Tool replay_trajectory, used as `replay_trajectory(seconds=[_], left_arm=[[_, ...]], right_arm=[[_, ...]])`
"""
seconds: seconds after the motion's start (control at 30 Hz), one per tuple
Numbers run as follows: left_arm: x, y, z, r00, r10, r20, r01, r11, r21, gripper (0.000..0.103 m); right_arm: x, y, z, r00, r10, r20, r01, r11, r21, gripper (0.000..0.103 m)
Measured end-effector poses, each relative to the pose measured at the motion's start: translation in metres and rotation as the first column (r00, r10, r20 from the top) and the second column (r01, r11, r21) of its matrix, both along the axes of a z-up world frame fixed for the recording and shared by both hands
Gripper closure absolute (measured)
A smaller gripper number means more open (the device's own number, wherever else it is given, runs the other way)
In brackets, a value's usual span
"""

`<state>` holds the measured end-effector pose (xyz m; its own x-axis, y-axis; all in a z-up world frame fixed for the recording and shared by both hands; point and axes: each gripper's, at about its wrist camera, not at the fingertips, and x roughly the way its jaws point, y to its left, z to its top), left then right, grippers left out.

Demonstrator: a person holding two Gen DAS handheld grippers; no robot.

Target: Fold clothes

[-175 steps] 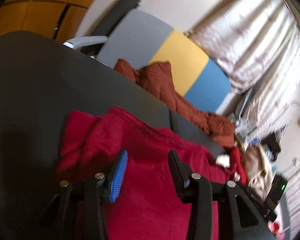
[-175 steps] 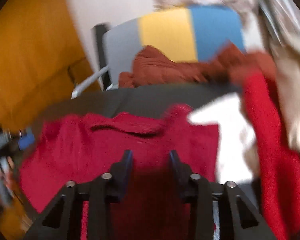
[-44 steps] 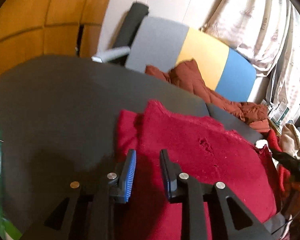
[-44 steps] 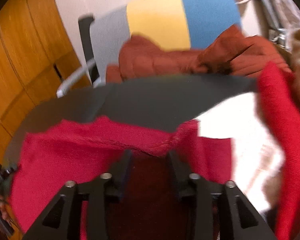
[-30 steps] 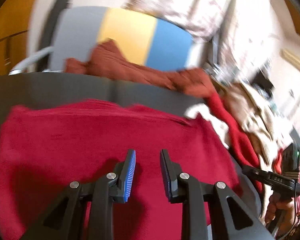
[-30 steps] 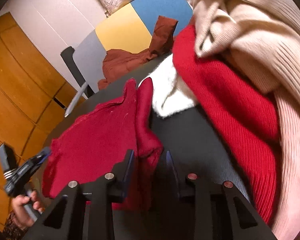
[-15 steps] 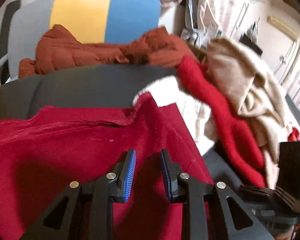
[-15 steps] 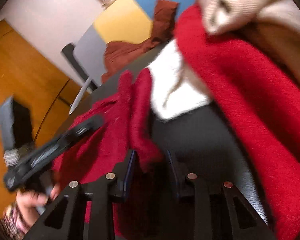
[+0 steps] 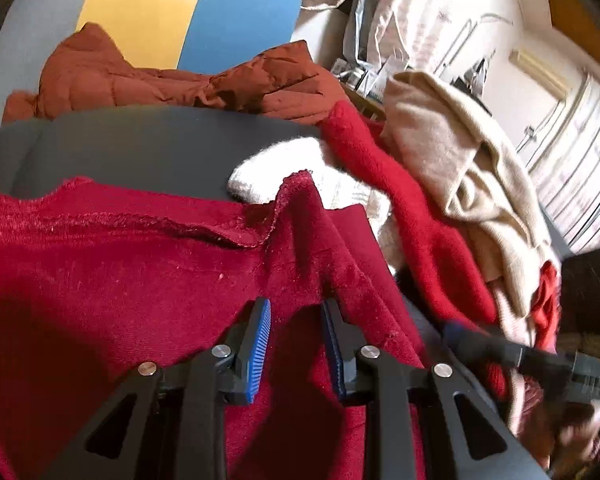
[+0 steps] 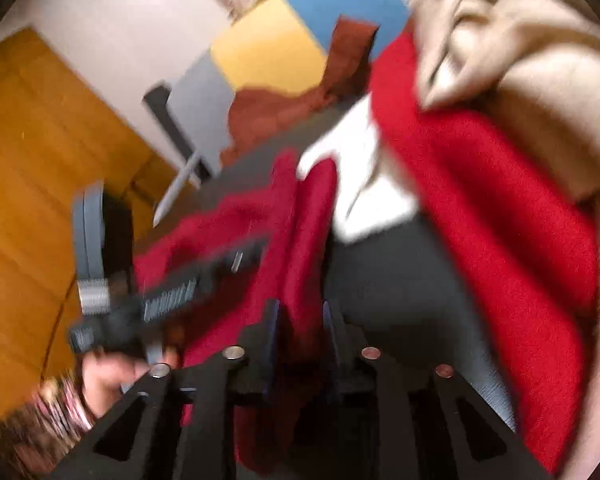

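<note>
Crimson fuzzy garment (image 9: pixel 120 264) (rumpled ridge) | left gripper (image 9: pixel 294 326) fingers apart, astride ridge | right gripper (image 10: pixel 298 326) fingers pinching fold

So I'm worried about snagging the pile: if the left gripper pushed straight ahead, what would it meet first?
Probably the dark red cloth itself: its raised fold stands just beyond the left gripper. The white garment lies behind that, though depth is unclear.
</note>
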<state>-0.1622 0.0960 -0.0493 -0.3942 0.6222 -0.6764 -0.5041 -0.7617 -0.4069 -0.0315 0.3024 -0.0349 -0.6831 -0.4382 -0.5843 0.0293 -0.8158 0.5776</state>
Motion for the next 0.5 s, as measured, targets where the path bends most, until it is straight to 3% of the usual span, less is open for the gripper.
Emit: replay_trajectory(seconds=[0.2, 0.27, 0.33, 0.5], left_arm=[[0.002, 0.002, 0.001, 1.000, -0.001, -0.015, 0.001, 1.000, -0.011, 0.077], [0.002, 0.002, 0.001, 1.000, -0.002, -0.019, 0.002, 1.000, -0.012, 0.077], [0.001, 0.002, 0.000, 1.000, -0.002, -0.018, 0.001, 1.000, -0.006, 0.077], [0.000, -0.001, -0.001, 1.000, -0.005, -0.006, 0.005, 1.000, 0.015, 0.077]], right_arm=[[-0.064, 0.003, -0.007, 0.998, 0.006, 0.064, -0.004, 1.000, -0.025, 0.063], [-0.075, -0.009, -0.007, 0.997, 0.036, 0.063, -0.037, 0.999, 0.014, 0.084], [-0.082, -0.016, -0.007, 0.997, 0.040, 0.066, -0.044, 0.997, 0.060, 0.092], [-0.087, -0.015, -0.013, 0.996, -0.043, 0.077, 0.029, 0.985, 0.167, 0.095]])
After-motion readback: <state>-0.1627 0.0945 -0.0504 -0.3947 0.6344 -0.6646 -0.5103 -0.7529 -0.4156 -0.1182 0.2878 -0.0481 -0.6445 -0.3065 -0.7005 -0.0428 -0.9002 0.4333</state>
